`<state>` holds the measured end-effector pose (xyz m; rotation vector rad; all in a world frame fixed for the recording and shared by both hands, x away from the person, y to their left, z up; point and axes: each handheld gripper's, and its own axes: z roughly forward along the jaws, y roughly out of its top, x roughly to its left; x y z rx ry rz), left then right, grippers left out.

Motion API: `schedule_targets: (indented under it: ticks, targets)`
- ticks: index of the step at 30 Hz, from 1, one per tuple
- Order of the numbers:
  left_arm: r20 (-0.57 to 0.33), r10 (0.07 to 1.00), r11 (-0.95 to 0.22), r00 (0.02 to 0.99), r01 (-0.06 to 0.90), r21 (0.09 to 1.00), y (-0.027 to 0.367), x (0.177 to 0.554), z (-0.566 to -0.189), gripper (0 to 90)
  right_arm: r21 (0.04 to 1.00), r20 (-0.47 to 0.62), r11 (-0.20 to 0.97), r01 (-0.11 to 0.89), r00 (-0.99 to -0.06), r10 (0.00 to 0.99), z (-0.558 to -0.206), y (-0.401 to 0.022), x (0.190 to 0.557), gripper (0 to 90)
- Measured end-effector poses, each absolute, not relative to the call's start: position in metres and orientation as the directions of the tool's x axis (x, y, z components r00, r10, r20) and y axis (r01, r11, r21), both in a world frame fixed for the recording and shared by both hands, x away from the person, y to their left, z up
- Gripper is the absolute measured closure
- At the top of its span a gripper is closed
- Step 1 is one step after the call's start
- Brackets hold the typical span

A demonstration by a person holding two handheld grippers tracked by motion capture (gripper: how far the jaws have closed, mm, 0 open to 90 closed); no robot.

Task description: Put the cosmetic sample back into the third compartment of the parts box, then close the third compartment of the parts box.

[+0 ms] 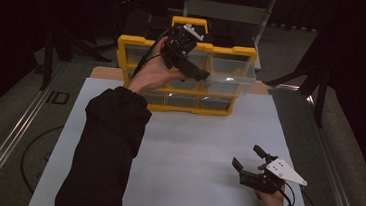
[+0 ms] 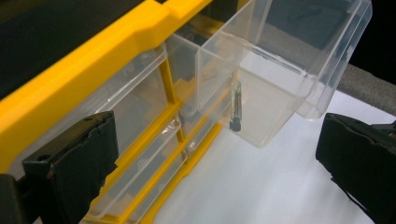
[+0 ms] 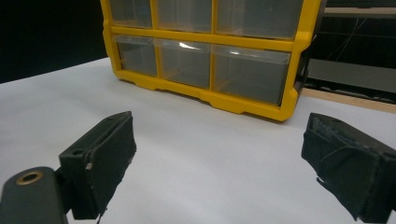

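A yellow organiser (image 1: 126,45) with clear drawers stands at the far side of the white table (image 1: 192,149). Its top right drawer (image 1: 234,72) is pulled out and sticks forward. In the left gripper view that clear drawer (image 2: 280,70) hangs out of the yellow frame (image 2: 93,60), and a slim clear piece with a dark tip (image 2: 236,105) shows inside it. My left gripper (image 1: 202,76) is raised just left of the drawer; its jaws stand wide apart (image 2: 215,158), touching nothing. My right gripper (image 1: 248,157) rests low near the table's front right, open (image 3: 215,168), facing the organiser (image 3: 247,42).
A person's dark sleeve (image 1: 107,146) crosses the left half of the table. Several shut clear drawers (image 3: 187,60) fill the organiser's lower rows. A grey chair back (image 1: 224,11) stands behind the organiser. Dark floor and metal rails (image 1: 12,133) border the table.
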<state>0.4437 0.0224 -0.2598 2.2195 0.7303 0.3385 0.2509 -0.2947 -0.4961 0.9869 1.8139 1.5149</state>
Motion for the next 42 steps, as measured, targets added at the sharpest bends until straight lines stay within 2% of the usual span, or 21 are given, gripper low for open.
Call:
schedule_targets:
  ticks: [27,34,42]
  targets:
    - [0.024,0.569,-0.582,0.822,0.383,0.717,0.02,0.435,-0.277,2.2,0.981,0.027,0.088,0.176,-0.563,0.826,-0.496,-0.294,0.251,9.5]
    - [0.021,0.558,-0.579,0.83,0.371,0.726,0.024,0.43,-0.28,16.6,0.98,0.031,0.086,0.182,-0.561,0.827,-0.496,-0.294,0.251,9.5]
    - [0.006,0.572,-0.553,0.82,0.38,0.741,0.029,0.427,-0.279,46.1,0.981,0.027,0.086,0.174,-0.563,0.826,-0.496,-0.295,0.251,9.5]
